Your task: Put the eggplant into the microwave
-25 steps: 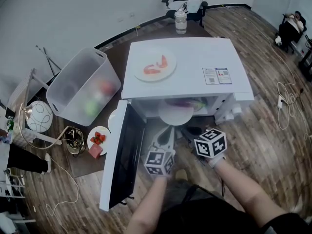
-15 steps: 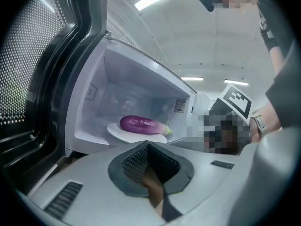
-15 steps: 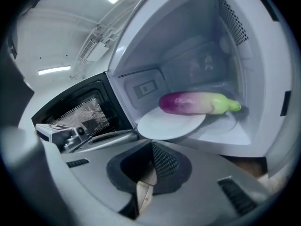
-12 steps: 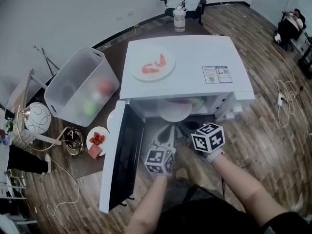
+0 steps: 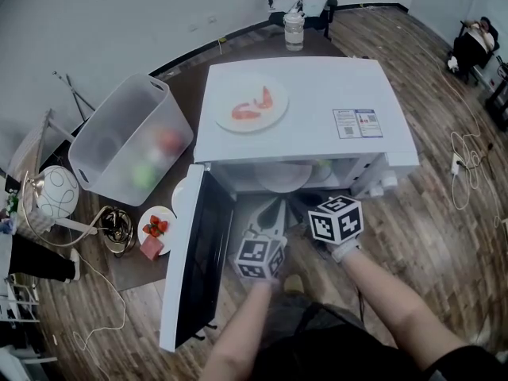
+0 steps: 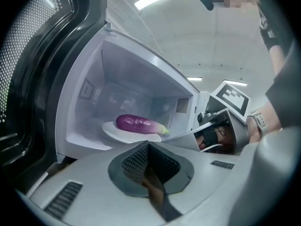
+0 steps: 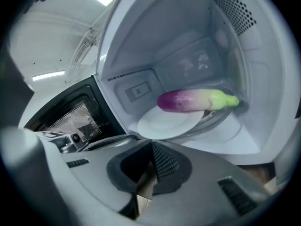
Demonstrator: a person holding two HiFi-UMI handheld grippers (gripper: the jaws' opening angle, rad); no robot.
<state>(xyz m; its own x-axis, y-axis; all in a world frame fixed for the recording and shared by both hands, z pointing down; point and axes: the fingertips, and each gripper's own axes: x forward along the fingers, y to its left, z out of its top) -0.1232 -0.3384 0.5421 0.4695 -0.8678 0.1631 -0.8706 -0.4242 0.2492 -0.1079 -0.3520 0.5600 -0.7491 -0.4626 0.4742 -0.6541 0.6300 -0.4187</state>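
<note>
right gripper [image 7: 151, 146] has slid a touch closer to the microwave [image 5: 317, 94] since a second ago, its marker cube now nearer the open mouth; left gripper [image 6: 148, 148] has barely budged.

and look where the eggplant [image 7: 195, 100] is: already inside, lying on the white plate [image 7: 162, 125] on the turntable, straight ahead of both claws and a little above their tips. from the left claw it sits ahead and slightly left, green stem end pointing right. neither claw touches it.

both claws are pressed closed with nothing between the pads, and both hang just outside the cavity, side by side.

so the placing looks done and this reads as the backing-off step. my call for what comes next, if anything: shutting the door [image 5: 202, 256], which stands swung wide open just to the left of the left claw. that would call for the left claw to get round to the door's outer face and push it in an arc, with the right claw clear of the opening first so nothing gets pinched.

writing now: a sticker [image 5: 355, 123] on the microwave's top, ahead of the right claw, shows red and green marks but the print is too small to read. a small label [image 7: 137, 92] on the inner wall is unreadable too. no brand name shows anywhere.
</note>
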